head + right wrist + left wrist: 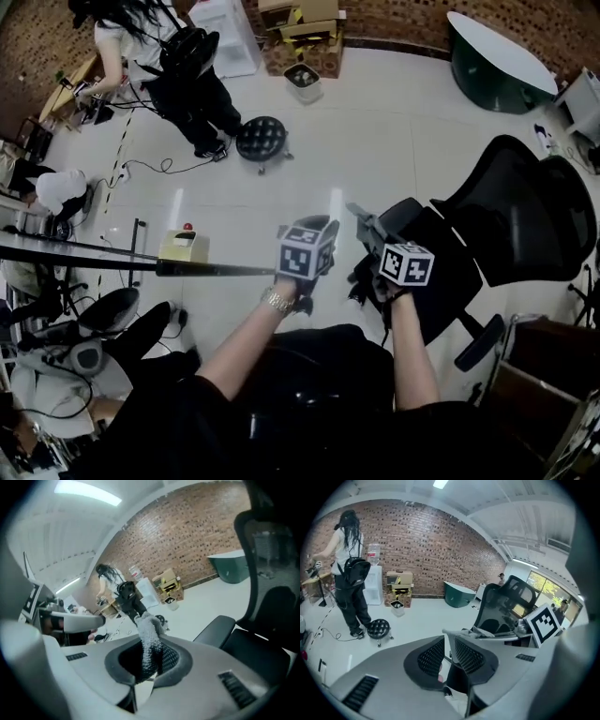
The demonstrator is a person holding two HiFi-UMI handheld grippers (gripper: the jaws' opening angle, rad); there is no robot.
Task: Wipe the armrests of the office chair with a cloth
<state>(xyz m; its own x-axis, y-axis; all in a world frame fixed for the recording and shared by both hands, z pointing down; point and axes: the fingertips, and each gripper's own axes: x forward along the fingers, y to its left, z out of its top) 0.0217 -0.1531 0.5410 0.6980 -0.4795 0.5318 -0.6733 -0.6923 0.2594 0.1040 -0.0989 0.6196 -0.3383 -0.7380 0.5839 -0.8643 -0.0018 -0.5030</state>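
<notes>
The black office chair stands to the right, its near armrest just beyond my right gripper. That gripper is shut on a grey knobbly cloth, which sticks up from between the jaws. In the right gripper view the armrest lies right of the cloth, apart from it, in front of the seat. My left gripper is held beside the right one. Its jaws stand a narrow gap apart with nothing between them. In the left gripper view the chair and the cloth show ahead.
A person stands at the far left beside a round black stool. Cardboard boxes and a small bin sit by the brick wall. A green-sided table is at the far right. A yellow box and cables lie on the floor.
</notes>
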